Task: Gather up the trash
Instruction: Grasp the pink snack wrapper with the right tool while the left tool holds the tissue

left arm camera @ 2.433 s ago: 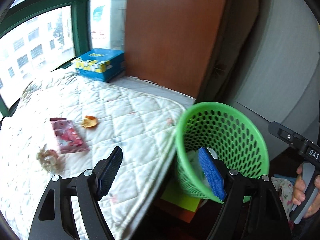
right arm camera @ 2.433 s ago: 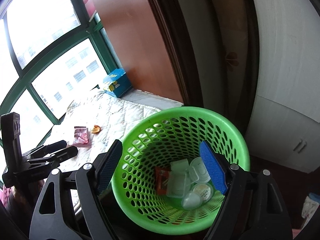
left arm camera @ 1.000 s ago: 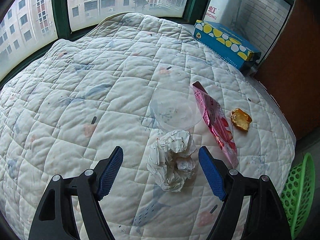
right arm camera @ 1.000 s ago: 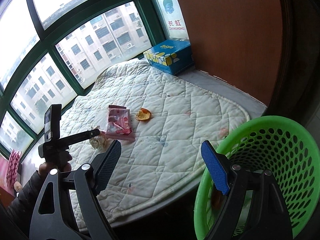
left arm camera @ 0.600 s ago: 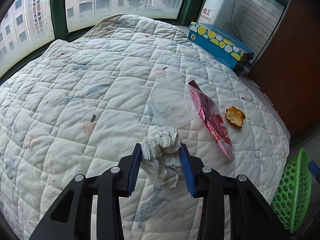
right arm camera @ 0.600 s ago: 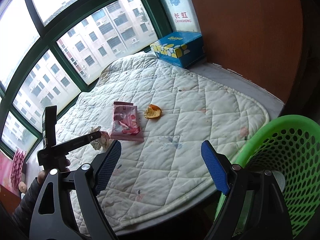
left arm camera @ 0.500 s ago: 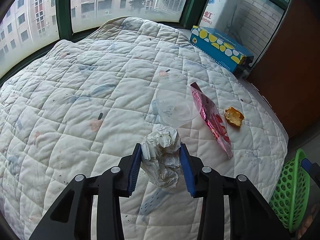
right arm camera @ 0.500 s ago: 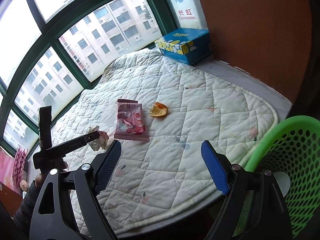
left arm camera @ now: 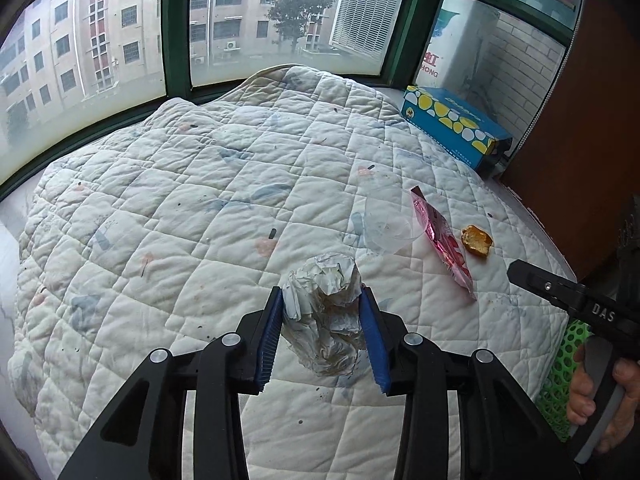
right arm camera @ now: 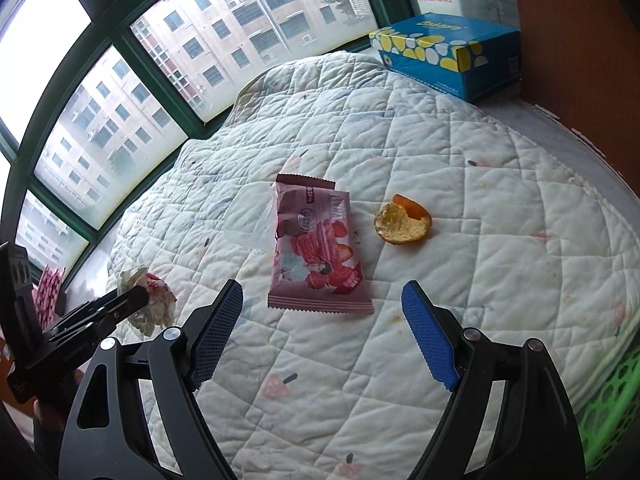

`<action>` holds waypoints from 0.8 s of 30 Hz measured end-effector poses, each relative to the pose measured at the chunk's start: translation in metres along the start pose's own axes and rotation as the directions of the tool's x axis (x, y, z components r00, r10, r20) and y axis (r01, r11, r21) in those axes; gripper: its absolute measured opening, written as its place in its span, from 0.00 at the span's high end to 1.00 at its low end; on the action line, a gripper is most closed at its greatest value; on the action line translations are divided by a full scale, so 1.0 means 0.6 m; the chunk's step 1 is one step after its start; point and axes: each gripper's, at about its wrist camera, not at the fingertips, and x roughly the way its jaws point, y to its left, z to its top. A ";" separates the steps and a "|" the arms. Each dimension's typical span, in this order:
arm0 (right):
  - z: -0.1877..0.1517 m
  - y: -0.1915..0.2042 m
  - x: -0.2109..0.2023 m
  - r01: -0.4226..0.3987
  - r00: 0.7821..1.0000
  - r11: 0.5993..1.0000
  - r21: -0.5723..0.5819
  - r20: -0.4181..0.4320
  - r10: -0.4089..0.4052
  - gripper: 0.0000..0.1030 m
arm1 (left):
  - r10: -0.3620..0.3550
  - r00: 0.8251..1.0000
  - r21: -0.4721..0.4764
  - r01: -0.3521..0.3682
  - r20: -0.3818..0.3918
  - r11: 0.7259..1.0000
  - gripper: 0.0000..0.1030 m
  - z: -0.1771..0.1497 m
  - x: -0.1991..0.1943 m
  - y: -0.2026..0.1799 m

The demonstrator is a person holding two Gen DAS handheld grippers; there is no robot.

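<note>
**Crumpled paper caught between blue pads**

Blue-padded fingers point(left arm camera: 272, 332) of the left gripper point(left arm camera: 323, 334) stand partly closed, pressing on both sides of a crumpled paper wad point(left arm camera: 326, 312); the wad fills the gap between them and sticks out past the tips. In the right wrist view the same wad hangs at the tip of that gripper, at the left edge of the quilted mattress pad point(right arm camera: 500, 280), though whether it clears the fabric I cannot tell.

The right gripper point(right arm camera: 320, 332) has its jaws spread wide with nothing between the pads. It hovers above the pad, and the pink snack wrapper point(right arm camera: 316, 252) lies flat just beyond its fingertips, inside the span of the jaws (not touched by either pad). A hand point(left arm camera: 600, 400) grips its handle at the right edge of the left wrist view.

Beside the wrapper's left edge, touching it, sits a clear plastic cup point(left arm camera: 388, 224), hard to make out against the white fabric. To the wrapper's right, apart from it, lies an orange peel piece point(right arm camera: 402, 220). Nothing lies between the open jaws and the wrapper.

At the far corner near the window stands a blue box with yellow and white spots point(right arm camera: 444, 54), next to a brown wooden panel point(right arm camera: 580, 40). A green perforated basket point(right arm camera: 612, 412) shows at the pad's near right edge, lower than its surface.

Counted: one paper wad, one wrapper, one cup, one peel piece, one box, one basket, two grippers.
</note>
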 end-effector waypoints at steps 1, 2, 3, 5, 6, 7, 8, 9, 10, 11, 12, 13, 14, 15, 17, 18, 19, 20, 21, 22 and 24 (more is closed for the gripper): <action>0.005 0.003 0.013 0.003 1.000 1.000 -0.004 -0.013 -0.003 0.23 | 0.000 1.000 -0.004 0.000 0.001 1.000 0.64 -0.001 -0.002 0.004; 0.009 0.005 0.025 0.009 1.000 1.000 -0.009 -0.022 -0.009 0.24 | 0.002 1.000 -0.007 -0.001 0.003 1.000 0.64 -0.002 -0.004 0.008; 0.013 0.007 0.035 0.011 1.000 1.000 -0.014 -0.029 -0.012 0.25 | 0.005 1.000 -0.010 -0.005 0.005 1.000 0.64 -0.003 -0.005 0.012; 0.021 0.012 0.055 0.009 0.999 1.000 -0.029 -0.046 -0.010 0.25 | 0.005 1.000 -0.018 -0.005 0.005 1.000 0.64 -0.003 -0.006 0.021; 0.024 0.014 0.064 0.015 0.998 0.999 -0.034 -0.052 -0.017 0.25 | 0.007 1.000 -0.021 -0.007 0.005 1.000 0.64 -0.004 -0.005 0.025; 0.028 0.015 0.075 0.017 0.998 0.999 -0.038 -0.062 -0.019 0.27 | 0.008 1.000 -0.023 -0.008 0.004 1.000 0.64 -0.004 -0.004 0.028; 0.031 0.016 0.083 0.011 0.998 0.999 -0.040 -0.068 -0.014 0.27 | 0.005 1.000 -0.026 -0.005 0.002 1.000 0.64 -0.004 -0.004 0.031; 0.034 0.016 0.091 0.014 0.997 0.999 -0.045 -0.073 -0.017 0.27 | 0.002 1.000 -0.032 -0.002 -0.001 0.999 0.64 -0.004 -0.002 0.035; 0.037 0.016 0.099 0.036 0.997 0.998 -0.052 -0.071 -0.040 0.28 | 0.004 1.000 -0.034 -0.004 -0.002 0.999 0.64 -0.004 -0.001 0.036; 0.039 0.017 0.105 0.045 0.996 0.998 -0.054 -0.070 -0.049 0.28 | 0.005 1.000 -0.034 -0.006 -0.002 0.999 0.64 -0.004 0.000 0.038; 0.039 0.016 0.113 0.035 0.996 0.998 -0.047 -0.086 -0.039 0.29 | 0.004 1.000 -0.034 -0.004 -0.002 0.999 0.64 -0.004 0.001 0.039; 0.039 0.015 0.123 0.020 0.994 0.999 -0.043 -0.107 -0.025 0.29 | 0.004 1.000 -0.035 -0.005 -0.003 0.999 0.64 -0.004 0.002 0.040; 0.042 0.013 0.132 0.025 0.993 0.999 -0.045 -0.115 -0.030 0.29 | 0.004 1.000 -0.039 -0.005 -0.005 0.999 0.64 -0.004 0.003 0.040; 0.043 0.015 0.137 0.038 0.992 0.998 -0.054 -0.116 -0.044 0.30 | 0.001 1.000 -0.041 -0.001 -0.007 0.999 0.64 -0.004 0.003 0.041; 0.042 0.015 0.149 0.055 0.990 0.996 -0.066 -0.128 -0.064 0.34 | -0.001 1.000 -0.040 0.001 -0.005 0.999 0.64 -0.004 0.004 0.041; 0.042 0.012 0.155 0.056 0.989 0.997 -0.061 -0.136 -0.063 0.34 | -0.001 1.000 -0.039 0.001 -0.005 0.999 0.64 -0.003 0.006 0.040; 0.041 0.010 0.156 0.059 0.989 0.996 -0.059 -0.135 -0.067 0.36 | -0.002 1.000 -0.039 0.001 -0.007 0.999 0.64 -0.002 0.007 0.040; 0.041 0.010 0.156 0.060 0.989 0.996 -0.062 -0.129 -0.068 0.38 | -0.004 1.000 -0.039 0.003 -0.007 0.999 0.64 -0.001 0.008 0.039; 0.041 0.009 0.154 0.062 0.990 0.996 -0.061 -0.127 -0.069 0.39 | -0.005 1.000 -0.039 0.005 -0.006 0.999 0.64 0.000 0.009 0.039; 0.040 0.009 0.152 0.059 0.990 0.997 -0.059 -0.126 -0.066 0.42 | -0.005 1.000 -0.039 0.005 -0.006 0.999 0.64 0.001 0.009 0.038; 0.039 0.007 0.144 0.054 0.991 0.997 -0.051 -0.118 -0.060 0.43 | -0.010 1.000 -0.040 0.010 -0.005 0.999 0.64 0.002 0.009 0.035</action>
